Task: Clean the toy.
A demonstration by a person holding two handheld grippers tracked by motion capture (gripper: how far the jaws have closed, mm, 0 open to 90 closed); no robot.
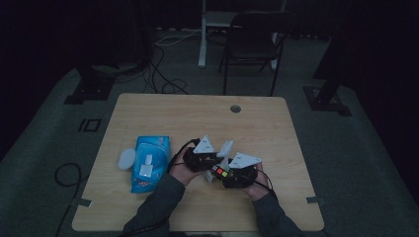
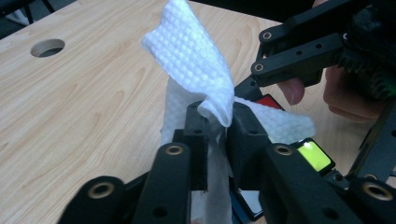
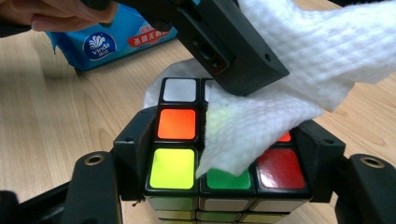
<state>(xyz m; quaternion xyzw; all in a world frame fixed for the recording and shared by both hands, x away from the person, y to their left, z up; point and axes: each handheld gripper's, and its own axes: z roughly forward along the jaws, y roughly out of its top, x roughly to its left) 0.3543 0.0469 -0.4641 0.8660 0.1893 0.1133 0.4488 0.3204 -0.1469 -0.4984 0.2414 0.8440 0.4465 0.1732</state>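
Table: a person is sitting at a light wooden table (image 1: 148,207) in a dim room, both forearms reaching in from the near edge.
Cube: a colour-tiled puzzle cube (image 3: 219,154) is sitting near the middle of the table, toward the person's side; everything below is placed relative to it.
Right gripper: the right gripper (image 3: 224,154) is clamping the cube from both sides, one black jaw pressing on each flank, with yellow, orange, white, green and red tiles facing its camera.
Left gripper: the left gripper (image 2: 217,128) is pinching a white textured wipe (image 2: 196,70), its jaws drawn narrow around a gathered fold, and is reaching in over the cube from the left.
Wipe: it is draping across the top face of the cube, covering the middle tiles, while a loose end is standing up above the jaws.
Wipe packet: a blue packet of wipes (image 1: 150,163) is lying flat well to the left of the cube.
Lid: a pale round flap (image 1: 126,159) is sticking out on the packet's far side from the cube.
Table hole: a round cable hole (image 1: 235,108) is showing beyond the cube, near the far edge.
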